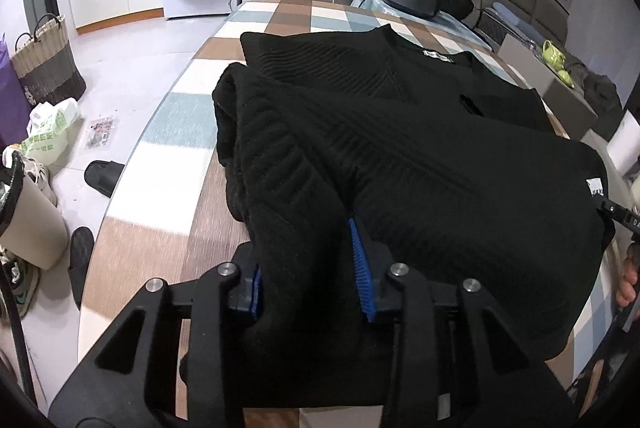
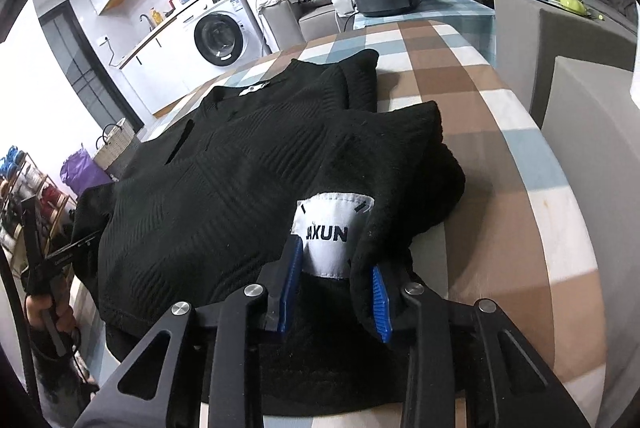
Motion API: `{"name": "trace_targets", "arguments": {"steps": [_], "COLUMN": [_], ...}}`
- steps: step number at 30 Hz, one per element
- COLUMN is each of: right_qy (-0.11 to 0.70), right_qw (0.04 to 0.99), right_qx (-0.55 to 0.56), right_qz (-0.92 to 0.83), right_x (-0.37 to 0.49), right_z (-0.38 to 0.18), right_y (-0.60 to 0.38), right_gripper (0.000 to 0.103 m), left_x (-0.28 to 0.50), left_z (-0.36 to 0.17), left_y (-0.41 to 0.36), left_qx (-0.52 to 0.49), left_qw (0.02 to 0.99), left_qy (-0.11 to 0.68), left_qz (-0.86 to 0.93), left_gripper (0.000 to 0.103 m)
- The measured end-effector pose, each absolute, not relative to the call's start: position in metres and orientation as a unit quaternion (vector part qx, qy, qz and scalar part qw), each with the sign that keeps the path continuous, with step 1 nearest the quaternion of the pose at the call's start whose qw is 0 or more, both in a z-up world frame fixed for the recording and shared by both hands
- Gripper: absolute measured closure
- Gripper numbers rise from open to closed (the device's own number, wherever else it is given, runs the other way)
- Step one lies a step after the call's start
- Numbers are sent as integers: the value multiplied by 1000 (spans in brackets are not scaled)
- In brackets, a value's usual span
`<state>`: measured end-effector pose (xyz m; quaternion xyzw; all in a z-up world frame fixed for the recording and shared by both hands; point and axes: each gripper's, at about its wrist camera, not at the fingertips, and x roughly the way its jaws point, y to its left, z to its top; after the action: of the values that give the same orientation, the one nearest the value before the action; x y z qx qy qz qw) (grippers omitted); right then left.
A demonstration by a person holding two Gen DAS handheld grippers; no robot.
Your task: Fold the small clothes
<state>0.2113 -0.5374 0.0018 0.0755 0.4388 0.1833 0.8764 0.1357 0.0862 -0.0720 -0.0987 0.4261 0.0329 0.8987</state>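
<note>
Each gripper, left (image 1: pixel 312 268) and right (image 2: pixel 334 288), apparently clamps the black sweater (image 1: pixel 400 148) on the checkered table (image 1: pixel 168 196).

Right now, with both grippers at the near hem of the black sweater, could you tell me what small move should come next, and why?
Probably lift both ends of the hem together and carry them toward the collar. The left gripper and right gripper each pinch the near edge of the black sweater, whose sleeves already lie folded in on the checked tablecloth.
</note>
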Motion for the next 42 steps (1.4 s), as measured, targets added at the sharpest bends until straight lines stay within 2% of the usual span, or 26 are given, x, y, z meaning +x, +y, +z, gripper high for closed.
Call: {"name": "trace_targets", "arguments": {"steps": [5, 8, 10, 12, 17, 28, 29, 30, 31, 33, 36, 42], "right_qy": [445, 444, 437, 430, 430, 430, 429, 427, 425, 412, 375, 312], "right_qw": [872, 872, 875, 877, 872, 869, 869, 871, 872, 878, 896, 918], "right_qx": [79, 68, 71, 87, 118, 133, 131, 128, 124, 117, 104, 122], "right_qz": [187, 194, 194, 199, 202, 207, 207, 208, 209, 215, 214, 213], "right_x": [181, 163, 155, 149, 144, 142, 142, 142, 142, 140, 134, 141], "right_z": [2, 4, 8, 12, 10, 1, 0, -1, -1, 3, 18, 60], "right_y": [-543, -545, -551, -562, -584, -598, -596, -593, -590, -587, -584, -585], "right_gripper": [72, 71, 67, 64, 64, 65, 66, 76, 88, 99, 100, 101], "left_x": [110, 94, 85, 78, 67, 59, 59, 57, 56, 53, 48, 53], "left_z": [-68, -67, -65, -63, -56, -58, -58, -57, -56, -51, -40, -12], "left_y": [87, 96, 105, 110, 121, 126, 126, 127, 127, 129, 132, 139], "left_qx": [-88, -103, -120, -130, -136, -148, -148, -147, -147, -148, -157, -172], "left_qw": [898, 896, 897, 898, 906, 902, 903, 905, 907, 912, 920, 932], "left_qy": [431, 430, 424, 420, 401, 405, 403, 398, 393, 381, 358, 319], "left_qz": [28, 29, 27, 27, 25, 26, 25, 25, 26, 28, 25, 13], "left_gripper": [71, 64, 63, 63, 66, 66, 68, 77, 81, 93, 99, 100]}}
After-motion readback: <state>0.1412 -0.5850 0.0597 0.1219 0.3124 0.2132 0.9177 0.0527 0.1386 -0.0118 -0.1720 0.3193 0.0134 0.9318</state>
